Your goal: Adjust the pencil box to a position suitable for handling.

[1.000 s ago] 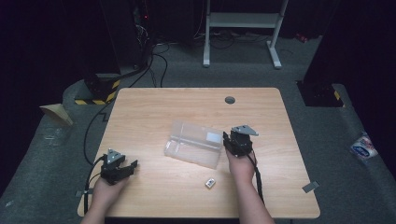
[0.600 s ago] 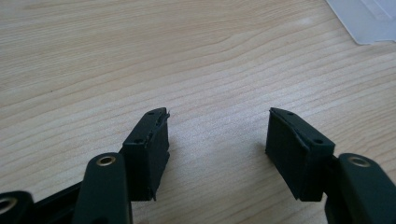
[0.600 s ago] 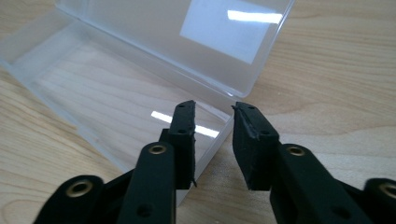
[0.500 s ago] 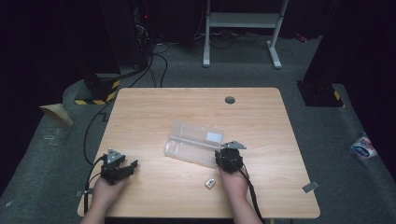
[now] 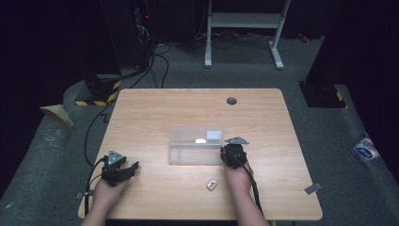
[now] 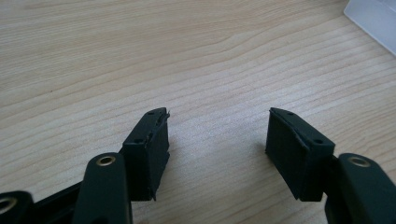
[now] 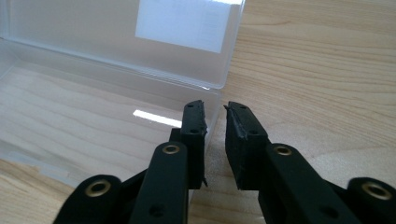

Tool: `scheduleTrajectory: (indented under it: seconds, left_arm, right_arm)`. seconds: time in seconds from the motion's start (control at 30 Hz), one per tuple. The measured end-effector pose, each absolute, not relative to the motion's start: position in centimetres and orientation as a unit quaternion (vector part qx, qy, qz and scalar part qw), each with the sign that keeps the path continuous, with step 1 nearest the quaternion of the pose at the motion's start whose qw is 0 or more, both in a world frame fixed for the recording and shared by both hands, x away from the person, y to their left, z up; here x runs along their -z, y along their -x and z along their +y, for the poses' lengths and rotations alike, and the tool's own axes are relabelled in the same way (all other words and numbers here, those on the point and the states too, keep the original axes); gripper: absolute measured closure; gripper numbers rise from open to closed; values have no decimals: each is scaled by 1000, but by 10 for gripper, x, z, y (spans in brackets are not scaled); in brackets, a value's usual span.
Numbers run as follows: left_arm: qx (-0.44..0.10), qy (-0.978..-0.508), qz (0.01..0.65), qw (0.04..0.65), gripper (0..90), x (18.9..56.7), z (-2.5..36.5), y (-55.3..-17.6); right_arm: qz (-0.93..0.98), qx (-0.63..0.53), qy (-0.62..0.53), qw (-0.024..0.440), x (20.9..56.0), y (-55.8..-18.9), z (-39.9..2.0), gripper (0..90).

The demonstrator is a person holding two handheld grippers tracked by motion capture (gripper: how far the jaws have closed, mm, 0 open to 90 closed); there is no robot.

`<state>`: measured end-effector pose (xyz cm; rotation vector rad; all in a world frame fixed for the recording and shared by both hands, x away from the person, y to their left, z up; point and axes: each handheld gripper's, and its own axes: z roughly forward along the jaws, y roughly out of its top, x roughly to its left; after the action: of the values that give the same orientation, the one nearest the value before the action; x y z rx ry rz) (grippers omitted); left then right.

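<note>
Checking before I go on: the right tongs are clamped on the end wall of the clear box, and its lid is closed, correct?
Not quite. The right tongs do clamp the end wall of the clear box, but its lid stands open, as the right gripper view shows.

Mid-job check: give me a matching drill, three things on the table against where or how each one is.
Things:
1. right gripper
2. left gripper
3. small white object

States:
A. open over bare wood
B. loose on the table near the right hand
C. shut on the end wall of the clear plastic box

Pairs: 1-C, 2-A, 3-B
</note>
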<state>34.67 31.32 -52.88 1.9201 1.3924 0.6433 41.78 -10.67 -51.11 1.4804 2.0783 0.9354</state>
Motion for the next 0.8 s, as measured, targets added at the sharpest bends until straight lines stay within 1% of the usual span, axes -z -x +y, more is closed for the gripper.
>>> scheduleTrajectory:
  seconds: [0.1, 0.4, 0.8]
  left_arm:
    - [-247, -736, 534, 336, 392, 529, 313, -347]
    - [-246, -736, 534, 335, 391, 529, 313, -347]
    - [-247, -736, 534, 335, 392, 529, 313, -347]
  right_arm:
    - [744, -332, -538, 217, 512, -418, -109, 804]
    - [736, -328, -550, 223, 512, -419, -119, 803]
    - [725, -331, -562, 222, 518, -406, -131, 803]
